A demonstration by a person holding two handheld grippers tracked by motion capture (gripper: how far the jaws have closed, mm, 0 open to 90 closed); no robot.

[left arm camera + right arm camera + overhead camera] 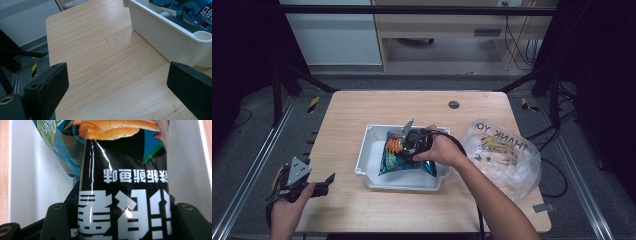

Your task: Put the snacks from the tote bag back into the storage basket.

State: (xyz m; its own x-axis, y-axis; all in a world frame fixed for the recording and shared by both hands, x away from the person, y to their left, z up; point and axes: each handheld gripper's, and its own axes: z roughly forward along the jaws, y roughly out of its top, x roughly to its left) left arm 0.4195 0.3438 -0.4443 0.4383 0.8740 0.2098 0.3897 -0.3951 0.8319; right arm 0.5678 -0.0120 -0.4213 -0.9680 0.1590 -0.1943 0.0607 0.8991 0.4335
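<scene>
Right tongs (125,220) pinch the snack bag (404,157) inside the white tub (371,172); left tongs (117,85) hang spread wide beside the tub, over the desk (347,130).

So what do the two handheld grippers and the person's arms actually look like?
Both are black two-jaw tools. The left gripper carries a grey three-cornered plate on top; in its own view its jaws are blocky, matte black, with a brass-coloured screw head near the base. The right gripper has a similar grey plate and a black cable looping back along the forearm. The forearms are bare, with no sleeves in sight.
</scene>
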